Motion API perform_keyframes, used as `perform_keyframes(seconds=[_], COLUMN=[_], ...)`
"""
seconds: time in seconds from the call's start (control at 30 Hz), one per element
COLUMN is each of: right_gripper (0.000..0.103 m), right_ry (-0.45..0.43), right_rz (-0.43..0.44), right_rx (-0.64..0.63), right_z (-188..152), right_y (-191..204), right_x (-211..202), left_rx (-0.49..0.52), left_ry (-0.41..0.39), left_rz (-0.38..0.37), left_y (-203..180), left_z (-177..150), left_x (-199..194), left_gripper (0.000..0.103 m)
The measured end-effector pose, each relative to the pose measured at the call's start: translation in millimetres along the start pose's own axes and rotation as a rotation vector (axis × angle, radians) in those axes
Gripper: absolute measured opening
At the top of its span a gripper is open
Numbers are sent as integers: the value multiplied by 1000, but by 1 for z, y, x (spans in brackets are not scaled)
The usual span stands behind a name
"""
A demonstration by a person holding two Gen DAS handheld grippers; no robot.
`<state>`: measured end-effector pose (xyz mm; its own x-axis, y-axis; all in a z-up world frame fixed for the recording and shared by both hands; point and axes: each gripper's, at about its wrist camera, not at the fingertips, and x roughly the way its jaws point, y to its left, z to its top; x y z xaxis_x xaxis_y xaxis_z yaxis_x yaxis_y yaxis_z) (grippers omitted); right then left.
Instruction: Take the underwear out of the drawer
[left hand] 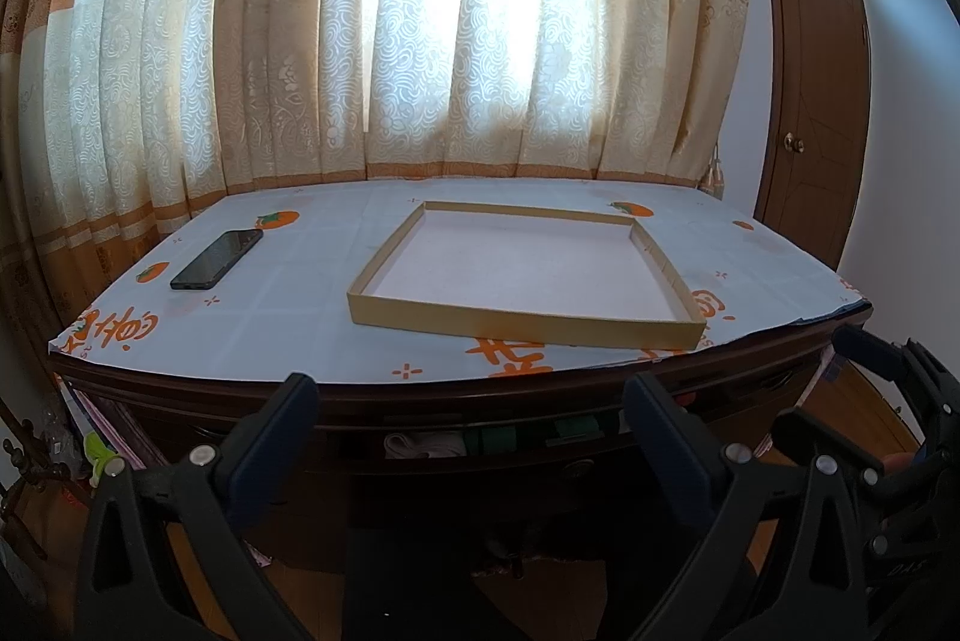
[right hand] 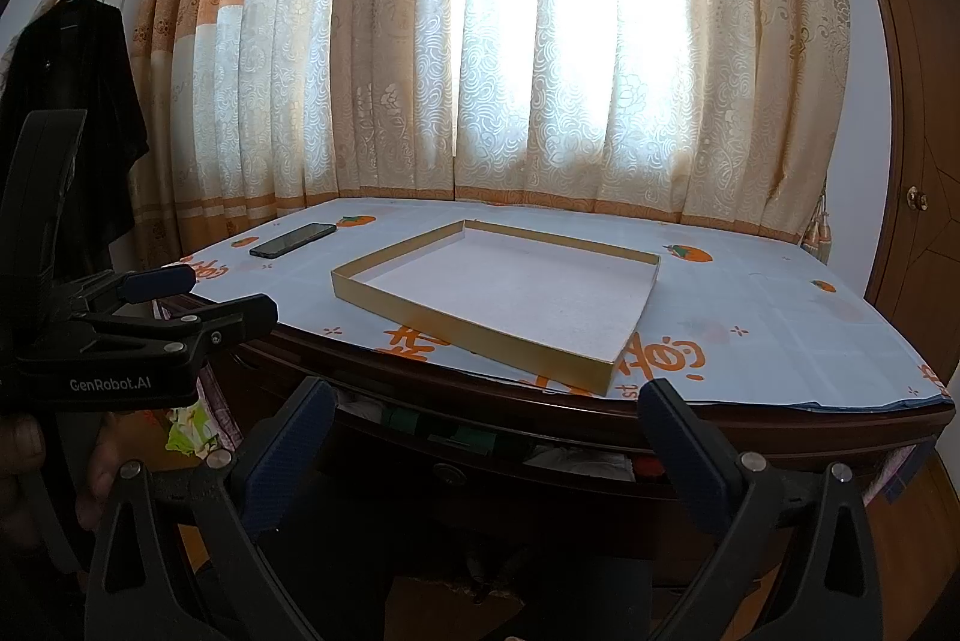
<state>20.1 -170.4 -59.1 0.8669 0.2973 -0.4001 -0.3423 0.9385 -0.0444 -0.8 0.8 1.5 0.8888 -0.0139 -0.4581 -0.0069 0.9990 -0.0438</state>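
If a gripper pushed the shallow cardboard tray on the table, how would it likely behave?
The cardboard tray is empty, with thin low walls, so it is probably light and would slide easily on the smooth tablecloth. Being flat, it seems unlikely to tip. A push on one corner may turn it.

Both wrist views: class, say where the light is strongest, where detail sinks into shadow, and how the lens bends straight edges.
Left wrist view: curtain centre blown out by backlight; drawer gap dim. Right wrist view: same curtain glare; desk front edge bows, dark corners frame the picture.
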Motion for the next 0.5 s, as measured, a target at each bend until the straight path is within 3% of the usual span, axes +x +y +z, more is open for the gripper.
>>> perform_keyframes(seconds=[0.5], right_gripper=[103], right_ry=[-4], right_rz=[-10], right_rx=[-4], right_z=[-2], right_y=[-3], right_x=[2], left_rx=[4], left_ry=[7], left_rz=[0], left_y=[2], left_z=[-5], left_x=[3], left_gripper=[103])
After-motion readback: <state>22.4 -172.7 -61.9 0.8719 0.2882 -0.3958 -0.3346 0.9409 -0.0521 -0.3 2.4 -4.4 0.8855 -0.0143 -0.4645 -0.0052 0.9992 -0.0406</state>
